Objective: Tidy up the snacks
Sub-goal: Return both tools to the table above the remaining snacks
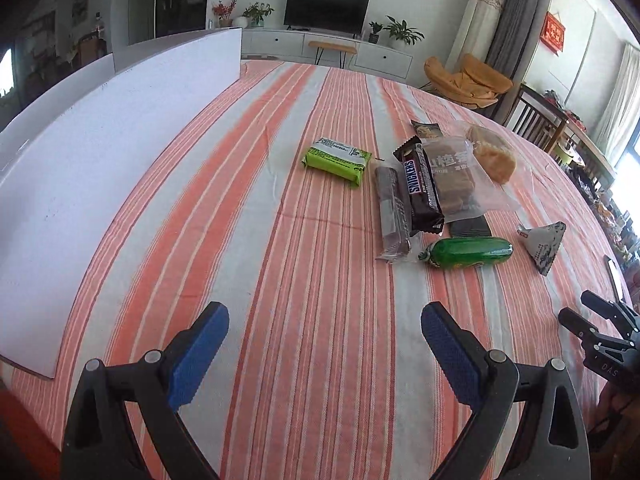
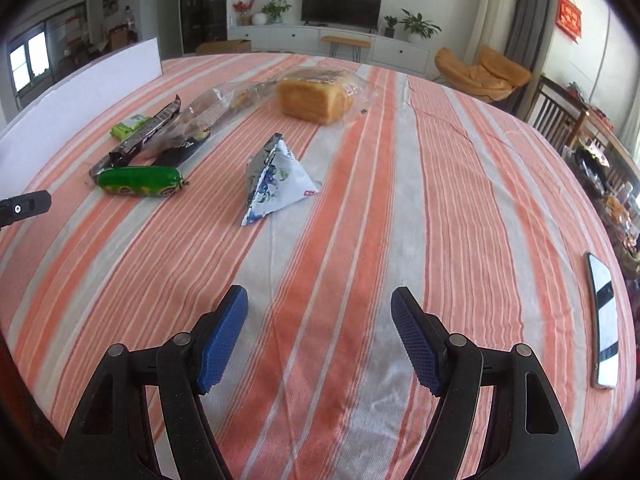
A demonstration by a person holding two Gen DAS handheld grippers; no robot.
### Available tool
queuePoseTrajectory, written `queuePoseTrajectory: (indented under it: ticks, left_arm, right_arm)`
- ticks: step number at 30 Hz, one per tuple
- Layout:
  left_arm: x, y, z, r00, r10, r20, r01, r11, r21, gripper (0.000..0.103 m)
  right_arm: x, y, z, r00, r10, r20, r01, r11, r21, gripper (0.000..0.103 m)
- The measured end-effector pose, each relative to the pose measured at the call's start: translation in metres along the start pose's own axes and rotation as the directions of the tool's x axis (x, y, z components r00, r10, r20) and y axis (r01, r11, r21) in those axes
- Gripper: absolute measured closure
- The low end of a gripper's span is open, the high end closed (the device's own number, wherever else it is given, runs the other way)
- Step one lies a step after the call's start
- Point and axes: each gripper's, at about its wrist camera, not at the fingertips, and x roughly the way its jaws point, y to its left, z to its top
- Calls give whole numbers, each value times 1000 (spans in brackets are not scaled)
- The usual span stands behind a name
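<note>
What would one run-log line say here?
left gripper: open, empty | right gripper: open, empty | snacks: untouched on striped tablecloth

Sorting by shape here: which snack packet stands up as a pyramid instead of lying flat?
The white packet with blue berry print, alone between the green sausage-shaped snack and the bagged bread; every other wrapper lies flat.

A dark flat packet lies mostly hidden under the translucent pouch.

phone on striped tablecloth
</note>
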Motion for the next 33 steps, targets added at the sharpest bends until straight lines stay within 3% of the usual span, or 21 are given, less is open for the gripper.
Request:
queuePoseTrajectory:
  ticks: [11, 33]
  left_arm:
    - [15, -9, -7, 996, 82, -26, -79, 992, 98, 4]
    - [14, -12, -10, 995, 96, -11, -94, 989, 115, 0]
  right_arm:
    - [5, -8, -2, 1000, 25, -16, -24, 998, 57, 17]
    - [5, -7, 0, 999, 32, -20, -31, 998, 56, 13]
